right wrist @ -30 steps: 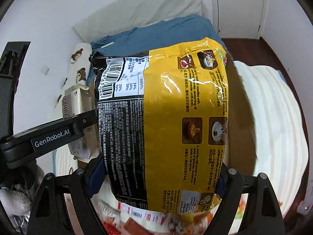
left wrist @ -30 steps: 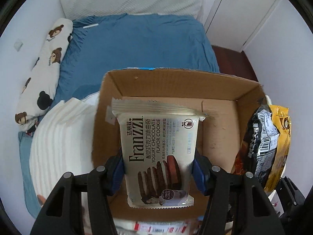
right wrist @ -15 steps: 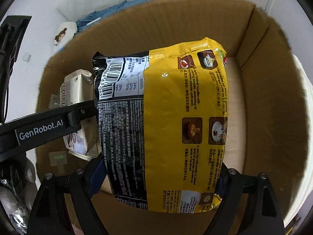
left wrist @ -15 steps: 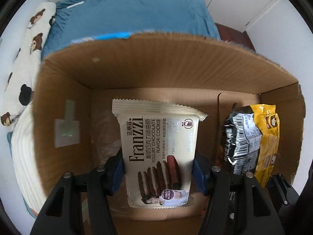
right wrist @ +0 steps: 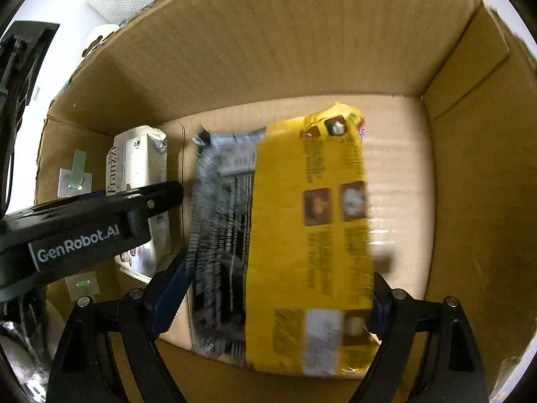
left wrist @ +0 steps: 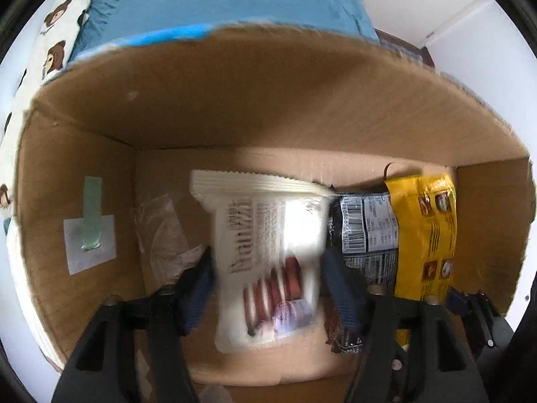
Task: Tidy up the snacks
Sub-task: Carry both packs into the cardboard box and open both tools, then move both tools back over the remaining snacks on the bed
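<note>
Both grippers are down inside an open cardboard box [left wrist: 255, 100] [right wrist: 302, 43]. My left gripper [left wrist: 268, 278] is open; the cream Franzzi cookie pack [left wrist: 265, 252] sits blurred between its spread fingers, falling toward the box floor. It also shows in the right wrist view [right wrist: 137, 171]. My right gripper [right wrist: 278, 299] is open; the yellow and black noodle packet [right wrist: 295, 235] lies blurred between its spread fingers, on or just above the box floor. The noodle packet also shows in the left wrist view [left wrist: 412, 228], to the right of the cookie pack.
A taped paper label [left wrist: 89, 231] is on the box's left wall. A clear plastic scrap [left wrist: 164, 228] lies on the box floor at the left. A blue bedsheet [left wrist: 218, 0] and a bear-print pillow [left wrist: 53, 37] lie beyond the box. The left gripper's arm [right wrist: 77, 231] crosses the right wrist view.
Both grippers moved down into the box and opened. The cookie pack and the noodle packet have come loose and are dropping, blurred by motion.
</note>
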Available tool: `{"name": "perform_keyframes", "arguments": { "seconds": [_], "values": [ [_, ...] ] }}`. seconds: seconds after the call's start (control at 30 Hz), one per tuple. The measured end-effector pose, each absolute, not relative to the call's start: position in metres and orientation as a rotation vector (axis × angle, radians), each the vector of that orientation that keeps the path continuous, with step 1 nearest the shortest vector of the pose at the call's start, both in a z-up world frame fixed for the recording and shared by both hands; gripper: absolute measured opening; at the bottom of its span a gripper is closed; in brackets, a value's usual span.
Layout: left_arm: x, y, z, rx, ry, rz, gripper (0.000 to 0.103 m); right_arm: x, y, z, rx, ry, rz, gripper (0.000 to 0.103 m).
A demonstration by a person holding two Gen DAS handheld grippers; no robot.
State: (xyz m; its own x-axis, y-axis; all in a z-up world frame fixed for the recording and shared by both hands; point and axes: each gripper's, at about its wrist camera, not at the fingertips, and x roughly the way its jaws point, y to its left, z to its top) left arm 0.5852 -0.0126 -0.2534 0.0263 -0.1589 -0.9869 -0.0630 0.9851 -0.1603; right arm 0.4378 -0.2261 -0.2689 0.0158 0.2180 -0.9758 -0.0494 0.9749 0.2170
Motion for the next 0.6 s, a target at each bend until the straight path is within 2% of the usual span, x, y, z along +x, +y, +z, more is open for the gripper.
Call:
{"name": "perform_keyframes", "arguments": {
  "seconds": [0.07, 0.3, 0.6],
  "values": [
    [0.585, -0.01, -0.247, -0.167, 1.527, -0.069, 0.096, 0.439, -0.227, -0.265, 0.128, 1.538, 0.2, 0.1],
    [0.571, -0.001, -0.218, -0.194, 1.47, -0.075, 0.096, 0.431, -0.233, -0.243, 0.098, 1.51, 0.183, 0.1],
    [0.519, 0.003, -0.166, -0.13, 1.288, -0.019, 0.096, 0.393, -0.256, -0.177, 0.097, 1.415, 0.157, 0.1]
  ]
}}
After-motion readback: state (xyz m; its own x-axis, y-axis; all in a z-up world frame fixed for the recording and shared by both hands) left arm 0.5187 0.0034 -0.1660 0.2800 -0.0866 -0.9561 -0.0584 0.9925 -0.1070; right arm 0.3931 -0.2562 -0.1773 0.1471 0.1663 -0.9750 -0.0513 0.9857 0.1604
